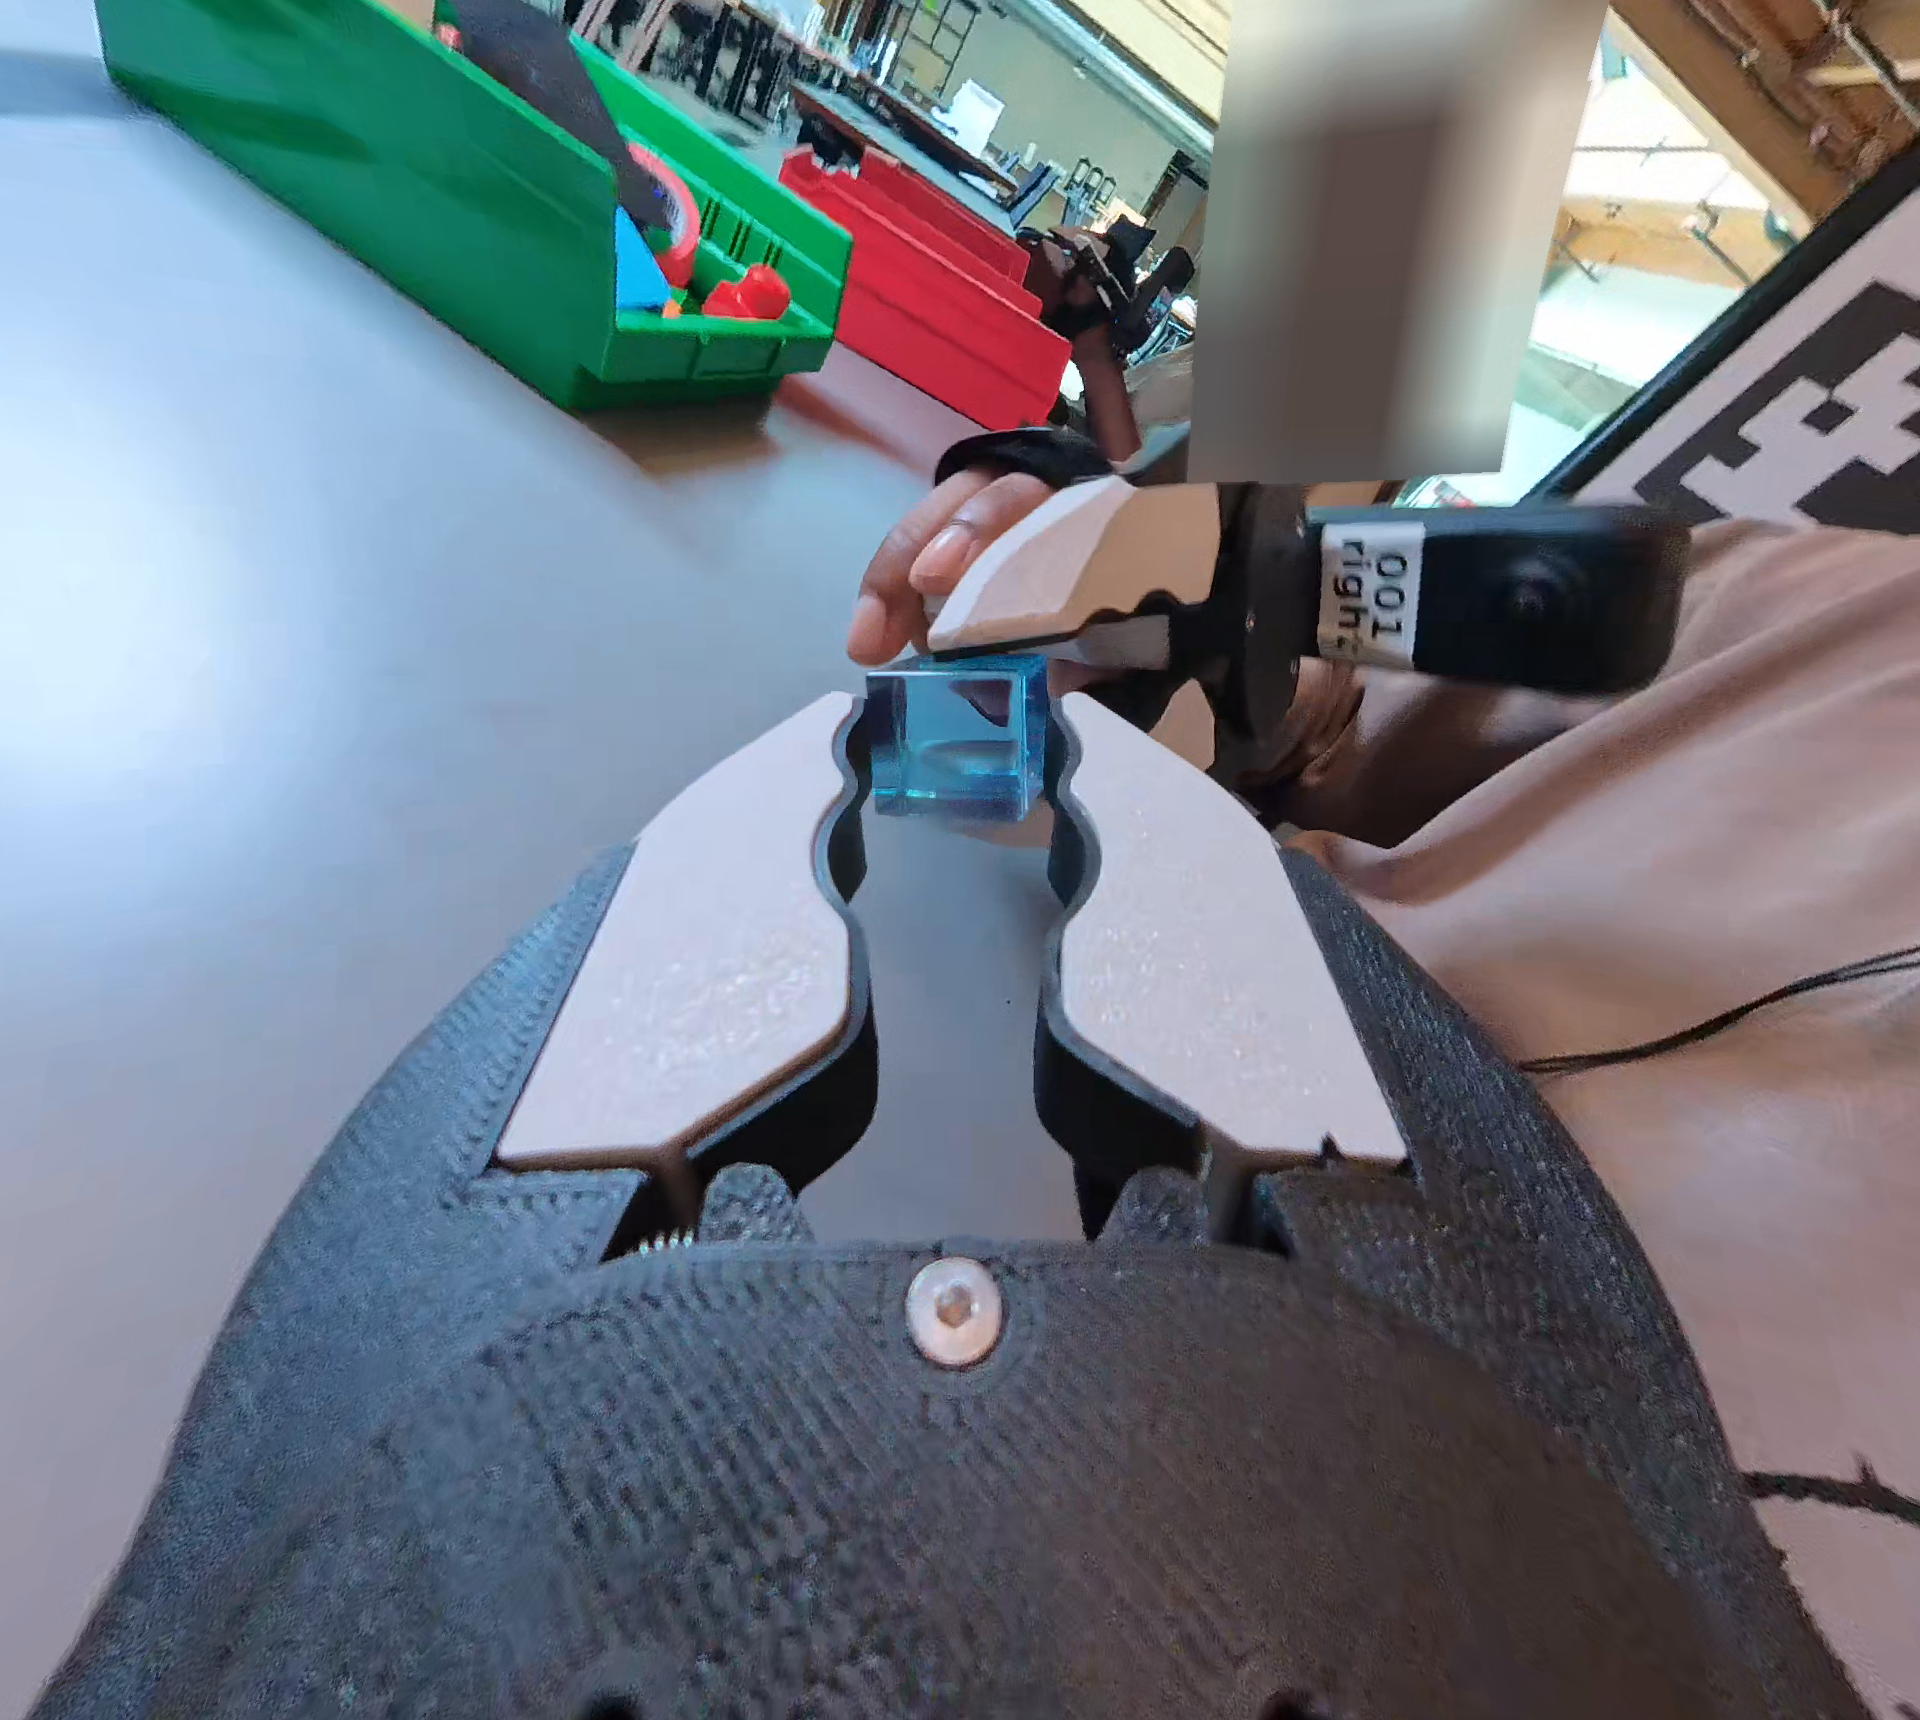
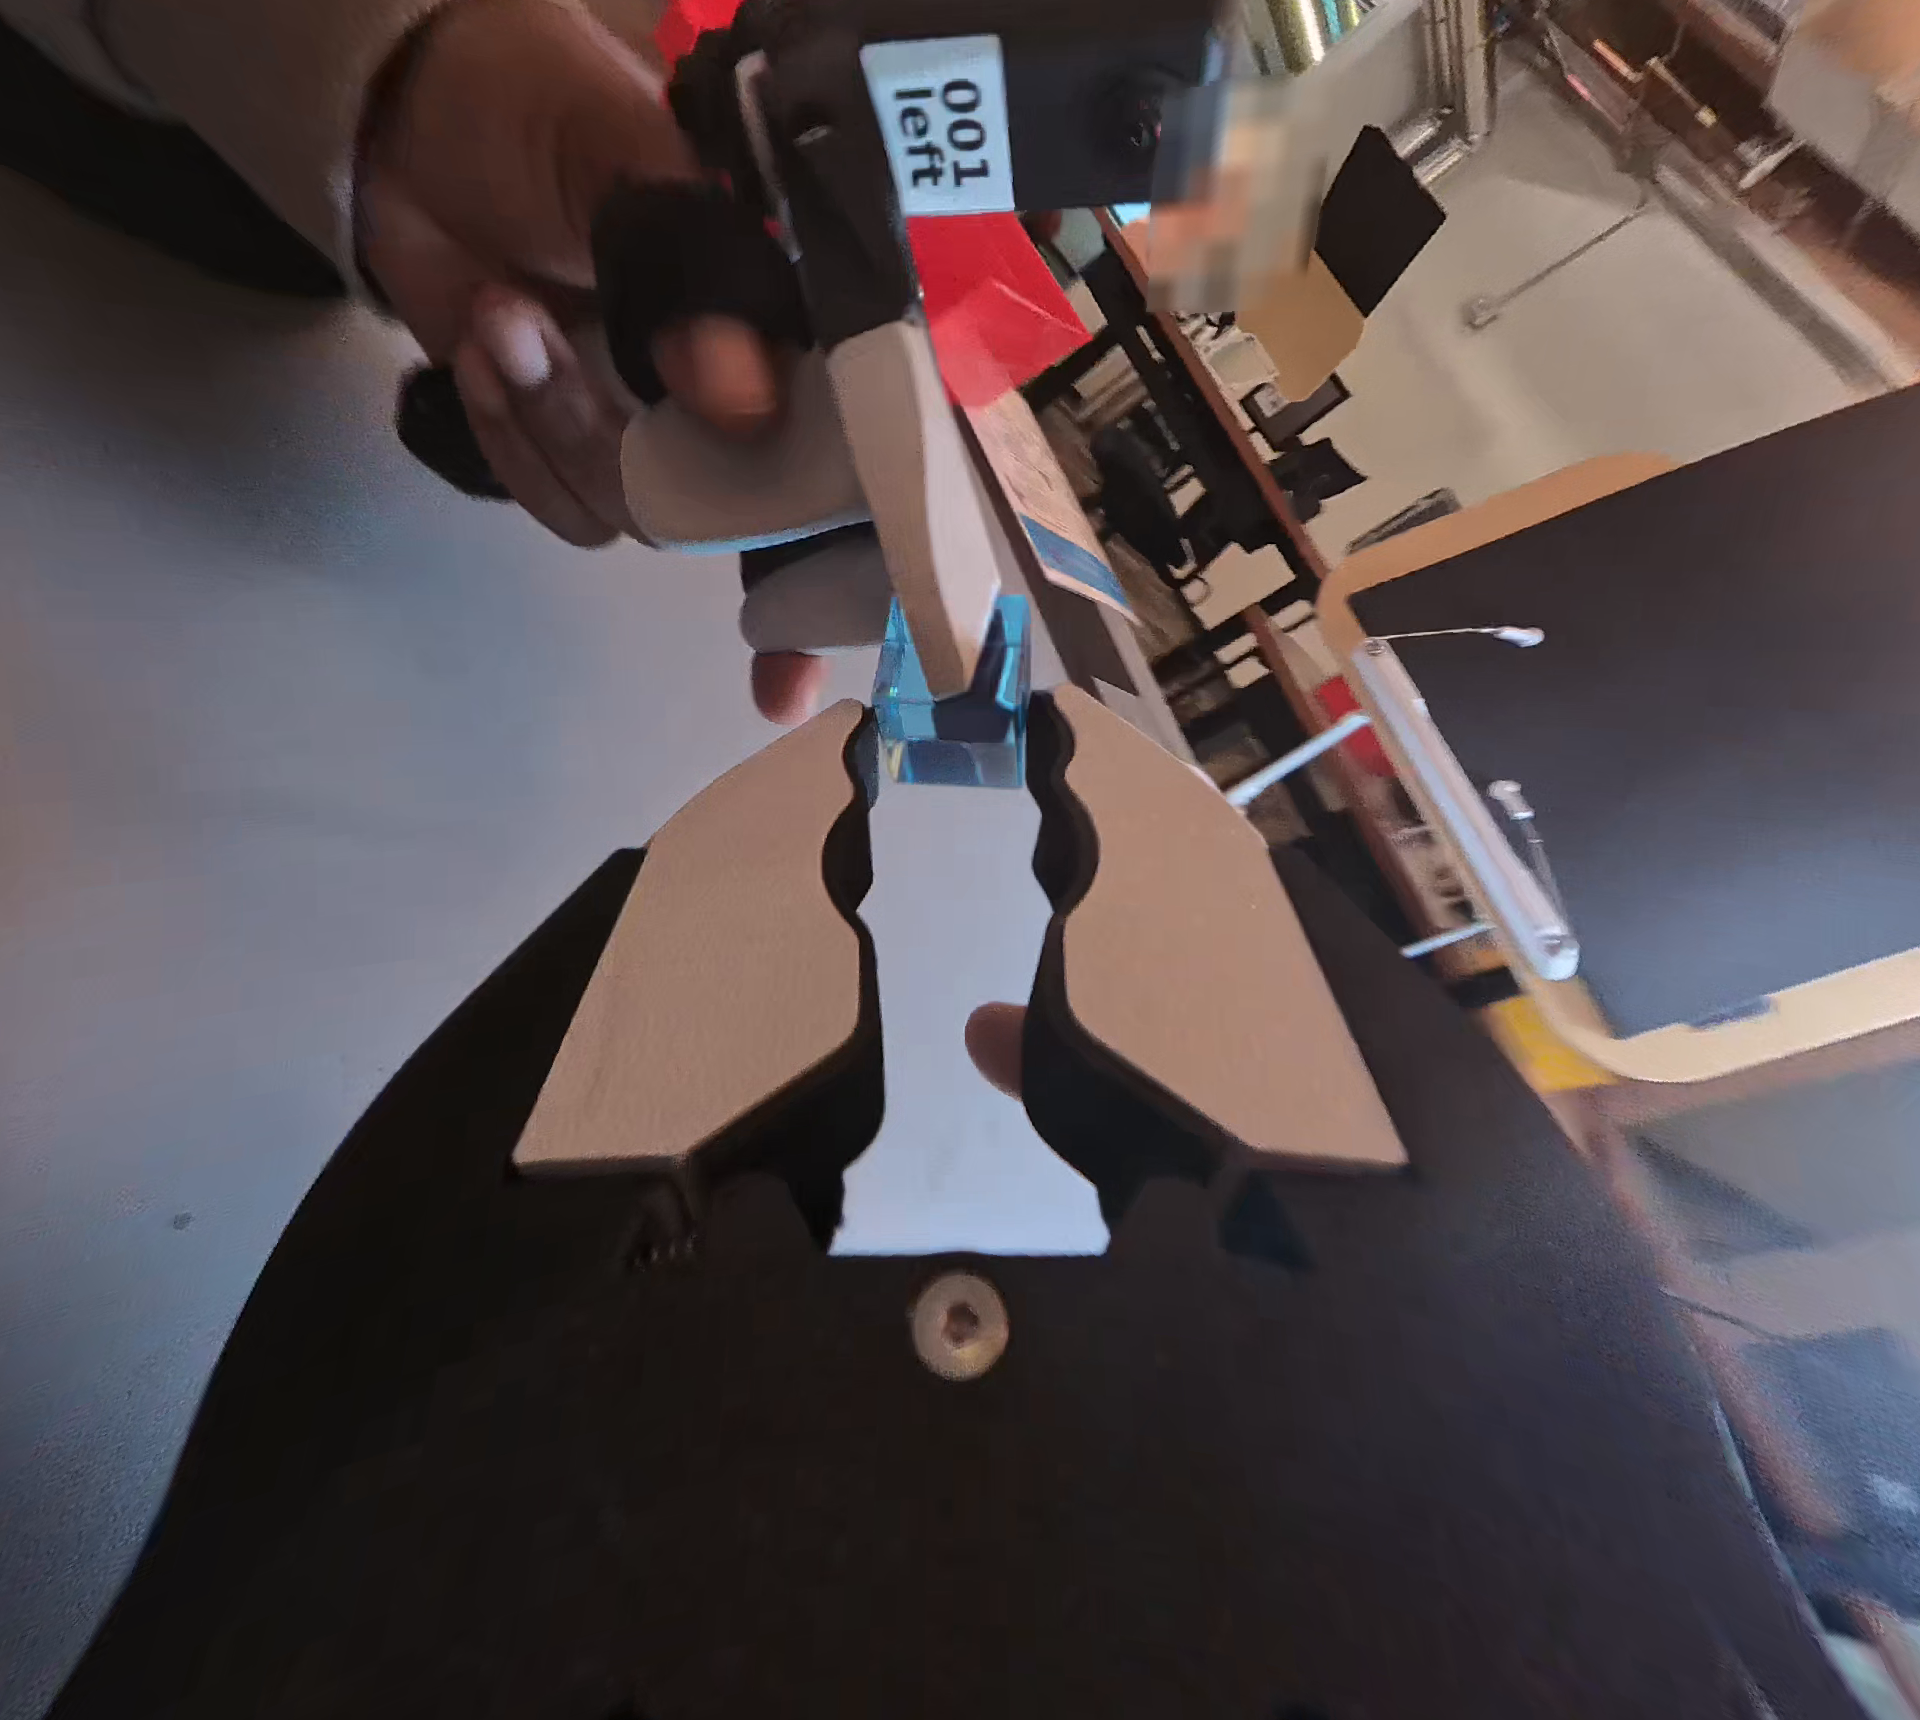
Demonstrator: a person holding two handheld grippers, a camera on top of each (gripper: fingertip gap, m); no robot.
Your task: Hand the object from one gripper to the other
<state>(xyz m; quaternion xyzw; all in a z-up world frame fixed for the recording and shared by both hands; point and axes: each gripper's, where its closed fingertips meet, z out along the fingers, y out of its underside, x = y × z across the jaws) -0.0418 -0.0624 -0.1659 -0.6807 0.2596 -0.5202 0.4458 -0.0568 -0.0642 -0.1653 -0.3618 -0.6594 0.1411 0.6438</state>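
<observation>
A green bin [image 1: 343, 101] holding red and blue items sits at the far left of a grey bench [image 1: 312, 683], with a red bin [image 1: 935, 278] just beside it to the right. At centre, a clear blue cube [image 1: 954, 751] hangs above the bench, pinched between the 2 tan jaws of the left gripper [image 1: 954, 735], whose tips press its left and right faces. From the right, the right gripper [image 1: 992, 647] reaches in sideways, 1 of its tan fingers [image 1: 1049, 574] lying along the cube's top edge, with a person's hand [image 1: 925, 558] just behind it. In the right wrist view, the blue cube [image 2: 951, 730] sits between that gripper's own jaws [image 2: 951, 735], which close on its 2 sides, while the left gripper [image 2: 940, 668] comes down from above, held by a hand [image 2: 540, 299] in a beige sleeve [image 2: 260, 8], clamping the same cube.
</observation>
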